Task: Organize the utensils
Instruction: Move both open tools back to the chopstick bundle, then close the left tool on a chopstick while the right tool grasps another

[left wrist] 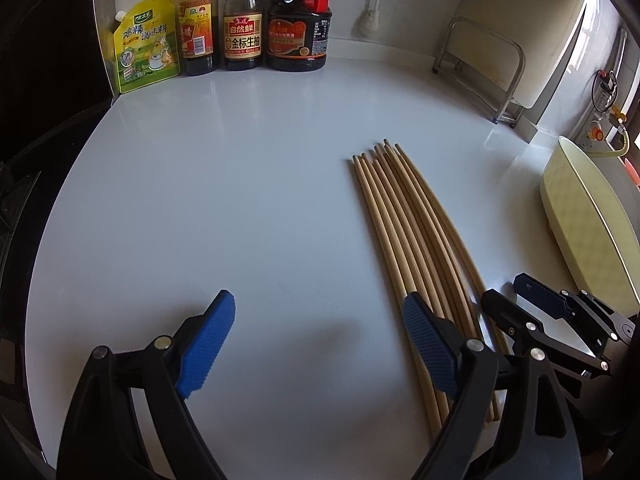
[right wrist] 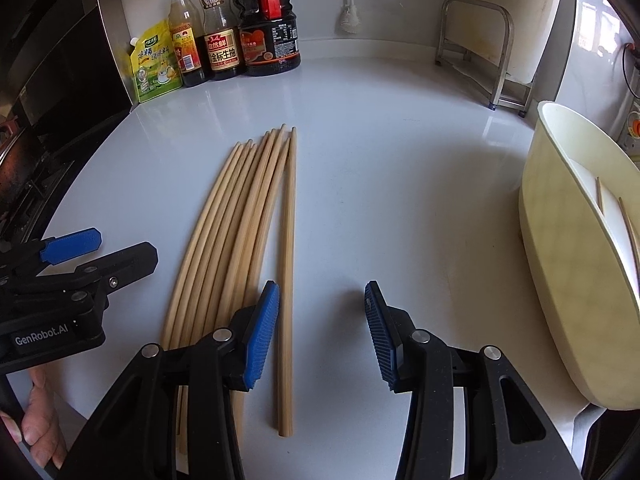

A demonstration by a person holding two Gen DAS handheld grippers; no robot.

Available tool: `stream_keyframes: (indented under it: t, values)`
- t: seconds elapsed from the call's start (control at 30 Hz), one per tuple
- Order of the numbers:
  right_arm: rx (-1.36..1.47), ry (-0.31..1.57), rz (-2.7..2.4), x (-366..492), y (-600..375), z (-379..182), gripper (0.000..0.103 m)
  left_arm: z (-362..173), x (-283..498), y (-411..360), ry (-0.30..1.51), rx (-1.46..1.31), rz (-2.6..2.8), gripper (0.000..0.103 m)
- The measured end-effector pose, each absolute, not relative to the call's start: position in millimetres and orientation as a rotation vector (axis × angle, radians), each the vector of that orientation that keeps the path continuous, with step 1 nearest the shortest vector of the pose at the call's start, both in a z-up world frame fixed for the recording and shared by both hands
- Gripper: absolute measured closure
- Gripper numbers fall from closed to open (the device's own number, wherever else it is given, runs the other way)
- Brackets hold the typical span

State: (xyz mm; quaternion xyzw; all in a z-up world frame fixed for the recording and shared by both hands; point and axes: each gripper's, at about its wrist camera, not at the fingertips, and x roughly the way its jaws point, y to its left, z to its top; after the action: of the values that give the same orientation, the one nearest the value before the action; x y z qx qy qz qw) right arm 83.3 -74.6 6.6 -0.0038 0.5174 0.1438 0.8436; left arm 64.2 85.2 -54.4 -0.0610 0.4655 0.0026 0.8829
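Several wooden chopsticks (left wrist: 404, 232) lie side by side on the white counter (left wrist: 200, 200). My left gripper (left wrist: 320, 340) hangs open to their left, nothing between its pads, and its right fingertip overlaps the nearest sticks. In the right wrist view, one chopstick (right wrist: 288, 260) lies slightly apart at the right edge of the bundle (right wrist: 236, 220). My right gripper (right wrist: 322, 332) is half open above the counter, with that stick just inside its left pad (right wrist: 262, 336), untouched. A cream oval holder (right wrist: 560, 240) stands to the right, with two chopsticks (right wrist: 628, 220) in it.
Sauce bottles (right wrist: 224, 40) and a yellow seasoning pouch (right wrist: 154, 68) line the back left wall. A metal rack (right wrist: 480, 48) stands at the back right, a brush (right wrist: 350, 16) hangs on the wall, and a dark stove (right wrist: 40, 140) borders the left. A hand (right wrist: 36, 420) holds the left gripper (right wrist: 120, 246).
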Motion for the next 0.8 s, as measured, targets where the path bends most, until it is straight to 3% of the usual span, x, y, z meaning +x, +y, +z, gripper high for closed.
stream_keyframes:
  t: [0.8]
  values:
    - [0.045,1.074,0.278,83.8,-95.7,7.8,0.060,-69.6,64.8,68.7,1.015,-0.050,0.051,0.012]
